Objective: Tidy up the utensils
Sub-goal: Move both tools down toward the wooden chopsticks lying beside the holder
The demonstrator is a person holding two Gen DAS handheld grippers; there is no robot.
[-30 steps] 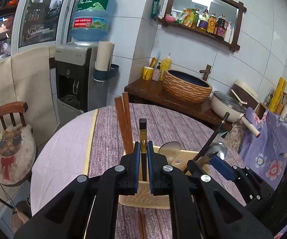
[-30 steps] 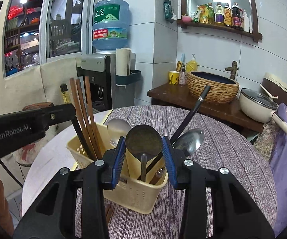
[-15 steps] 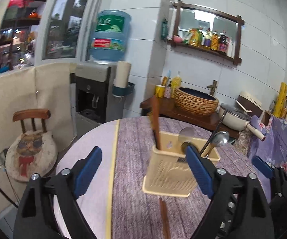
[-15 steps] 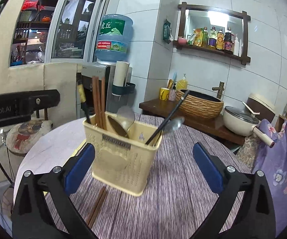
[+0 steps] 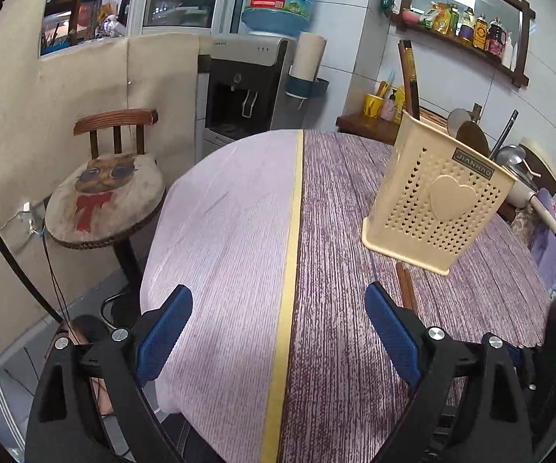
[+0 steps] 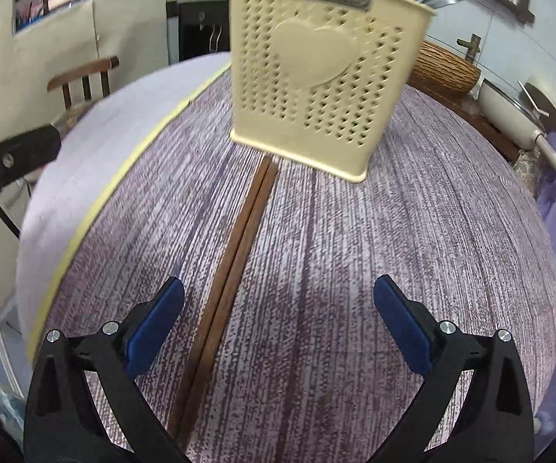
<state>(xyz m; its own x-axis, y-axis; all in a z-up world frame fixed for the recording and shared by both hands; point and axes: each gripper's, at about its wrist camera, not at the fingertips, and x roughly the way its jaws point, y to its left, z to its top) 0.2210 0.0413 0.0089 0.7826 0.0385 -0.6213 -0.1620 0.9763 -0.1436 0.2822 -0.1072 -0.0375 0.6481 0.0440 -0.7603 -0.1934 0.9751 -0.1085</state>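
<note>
Wooden chopsticks [image 6: 235,254], light, stiff and slim, lie paired on the tabletop [image 6: 355,270] before both wide-open, empty hand-held grippers [image 6: 278,320] [image 5: 278,332]; pinch them mid-length, I judge.

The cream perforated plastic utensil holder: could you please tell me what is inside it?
Rising from the cream perforated plastic utensil holder are brown wooden chopsticks, spoon bowls and a dark handle. Its walls hide their lower parts.

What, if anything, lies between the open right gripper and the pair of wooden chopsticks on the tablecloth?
Nothing visible. The chopsticks lie bare on the tablecloth, running toward the right gripper and passing between its open jaws. The utensil holder stands beyond their far end, not in the path.
</note>
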